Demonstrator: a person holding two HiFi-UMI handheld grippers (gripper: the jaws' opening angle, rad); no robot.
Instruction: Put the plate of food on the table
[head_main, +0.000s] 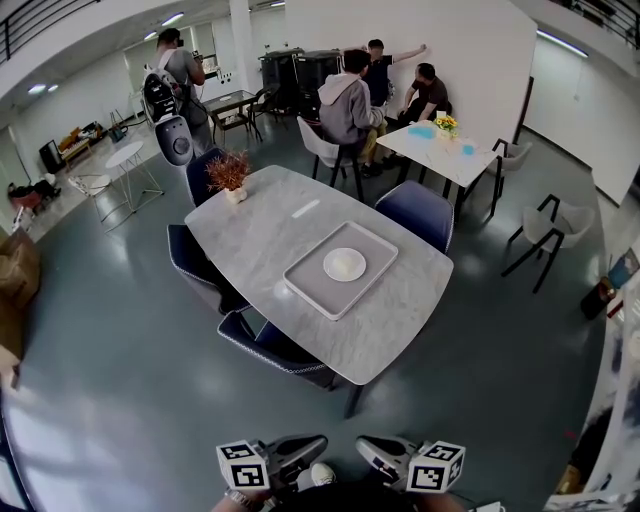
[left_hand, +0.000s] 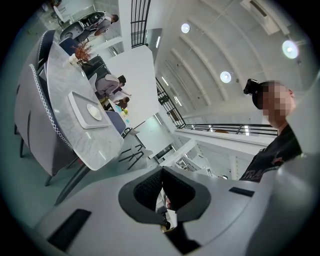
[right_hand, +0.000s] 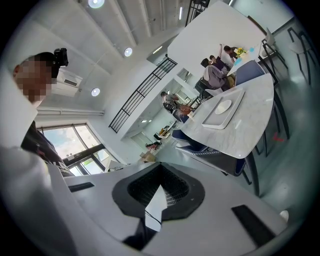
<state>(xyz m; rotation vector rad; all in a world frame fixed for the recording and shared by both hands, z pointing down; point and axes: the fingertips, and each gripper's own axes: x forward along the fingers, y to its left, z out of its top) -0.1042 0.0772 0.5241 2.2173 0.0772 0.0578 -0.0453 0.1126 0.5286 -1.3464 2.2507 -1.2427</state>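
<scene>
Grey marble desk (head_main: 262, 238). Pale tray (head_main: 304, 276) lying flat on desk's near half; white plate (head_main: 344, 264) at tray's centre. Left gripper (head_main: 315, 445) and right gripper (head_main: 368, 447) held side by side, well short of desk's near edge. Jaws of each closed tip to tip, gripping nothing.

grey marble-look tabletop (head_main: 260, 230), polished, catching the ceiling lights. tray (head_main: 305, 280) pale and matt, plate (head_main: 344, 264) smooth glossy white. dark floor (head_main: 120, 330) shiny. left tool (left_hand: 161, 186) and right tool (right_hand: 159, 190): smooth matt grey plastic, ribbed black pads (left_hand: 145, 190).
</scene>
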